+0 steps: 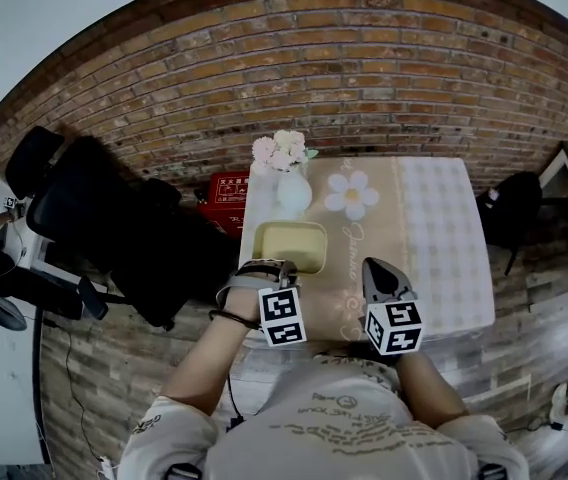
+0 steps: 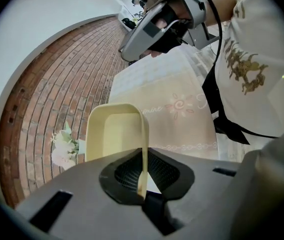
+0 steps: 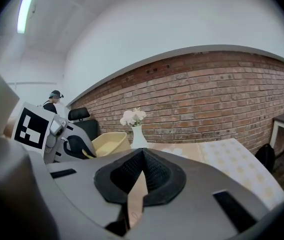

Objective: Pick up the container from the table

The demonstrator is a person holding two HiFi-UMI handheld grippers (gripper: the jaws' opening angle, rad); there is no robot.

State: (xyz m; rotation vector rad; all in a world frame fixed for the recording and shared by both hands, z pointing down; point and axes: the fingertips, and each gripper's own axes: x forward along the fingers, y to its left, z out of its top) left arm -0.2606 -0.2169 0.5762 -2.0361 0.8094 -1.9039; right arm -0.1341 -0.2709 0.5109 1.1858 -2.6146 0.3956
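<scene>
Left gripper view gives me the clearest read: the left gripper (image 2: 143, 171) is clamped on the thin near wall of the pale yellow plastic container (image 2: 114, 134), one pad inside the tub and one outside, with the wall running straight up the middle of the frame. In the head view the container sits left of centre, on the left part of the table (image 1: 434, 238), just below the white vase (image 1: 293, 192) of flowers (image 1: 282, 150). I cannot tell whether its base has cleared the tablecloth.

The right gripper (image 1: 384, 273) hangs over the cloth to the right of the container, apart from it. Its own view shows the pads drawn together with only a sliver of cloth visible between them, holding nothing.

My worry is the grip itself. I am pinching one wall only, so I expect the tub to hang from that edge and swing or tip as it rises. The smooth wall could also slide out of the pads. The vase stands just beyond the far rim, so a tilting tub could knock it.
</scene>
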